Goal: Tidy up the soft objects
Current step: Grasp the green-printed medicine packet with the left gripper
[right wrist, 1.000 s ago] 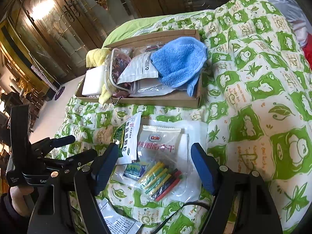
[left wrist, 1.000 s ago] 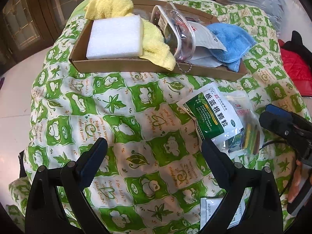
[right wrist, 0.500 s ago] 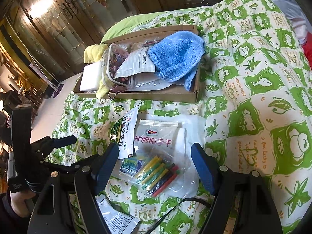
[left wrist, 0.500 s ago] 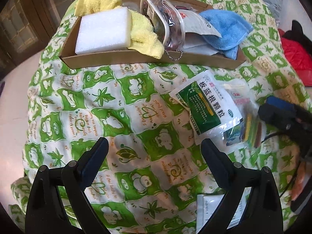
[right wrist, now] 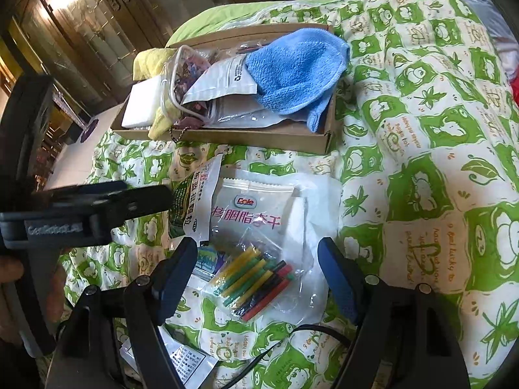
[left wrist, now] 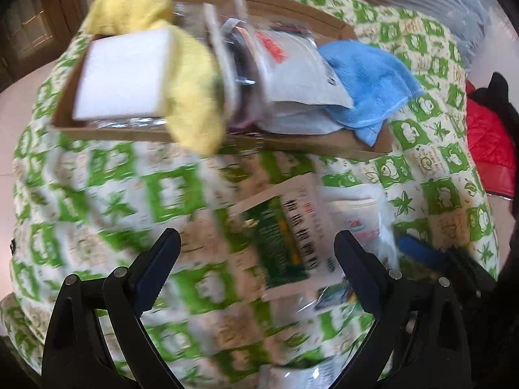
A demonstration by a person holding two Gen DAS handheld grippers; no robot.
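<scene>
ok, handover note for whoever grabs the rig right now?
Left tongs: open, empty, over the green sachet.
Right tongs: open, empty, over the clear bag of coloured sticks.
Done: cardboard box holds the blue cloth, yellow cloth, white foam block and a few pouches.
Left: green sachet, Dole packet, sticks bag and a printed packet lie loose on the quilt.
</scene>
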